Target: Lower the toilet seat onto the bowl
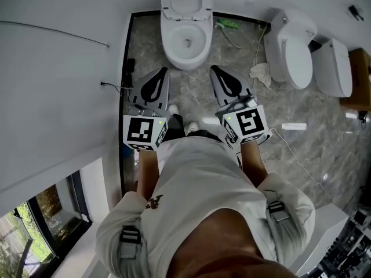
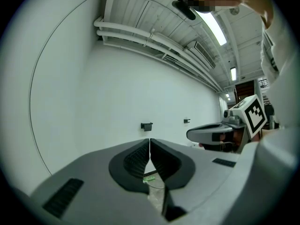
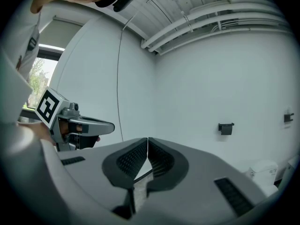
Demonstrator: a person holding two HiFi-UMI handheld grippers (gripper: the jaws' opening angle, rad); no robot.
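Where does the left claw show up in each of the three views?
Head view: left claw sits left of centre, shut, tips pointing toward the toilet.
Left gripper view: left claw fills the bottom centre, jaws together.
Right gripper view: left claw is at the left edge, mid-height.
Shared landmark: the right claw, beside it in all three views.

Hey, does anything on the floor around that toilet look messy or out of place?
Yes. A crumpled white cloth lies on the marble floor to the right of the toilet. Loose white cables trail across the floor, and a small green object lies behind the toilet, to its right.
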